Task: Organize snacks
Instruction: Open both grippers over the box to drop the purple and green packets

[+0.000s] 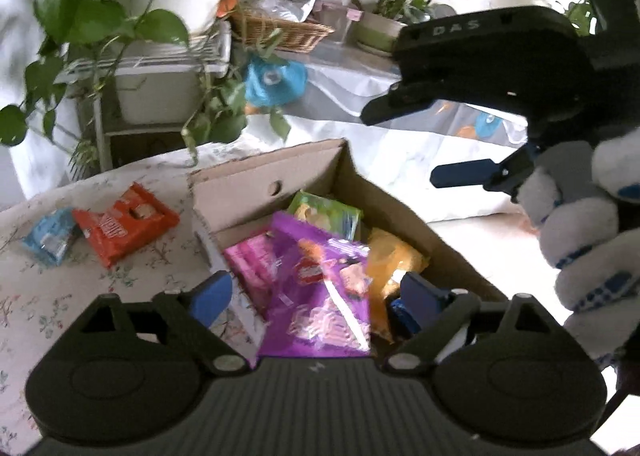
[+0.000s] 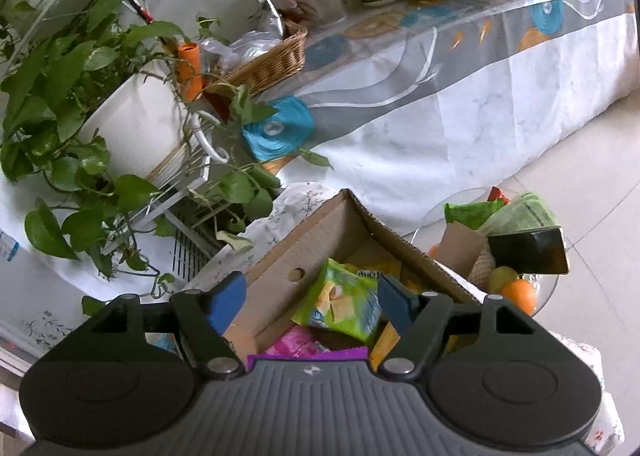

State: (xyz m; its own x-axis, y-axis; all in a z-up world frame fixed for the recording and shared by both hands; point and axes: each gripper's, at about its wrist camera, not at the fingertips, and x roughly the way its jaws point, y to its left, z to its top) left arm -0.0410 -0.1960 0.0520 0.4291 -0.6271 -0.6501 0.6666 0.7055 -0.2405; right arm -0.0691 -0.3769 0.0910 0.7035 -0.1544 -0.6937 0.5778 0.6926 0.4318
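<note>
Left wrist view — left gripper (image 1: 316, 296) jaws apart over cardboard box (image 1: 256, 184), purple packet (image 1: 320, 296) unpinched, right gripper (image 2: 312, 296) jaws apart — empty.

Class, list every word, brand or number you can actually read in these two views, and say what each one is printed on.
"DAS": raised letters on the black body of the right gripper, seen from the left wrist view.
Orange snack packet: white brand lettering, too blurred to read.
Purple snack bag, green snack packet, blue packet: print too blurred.
</note>
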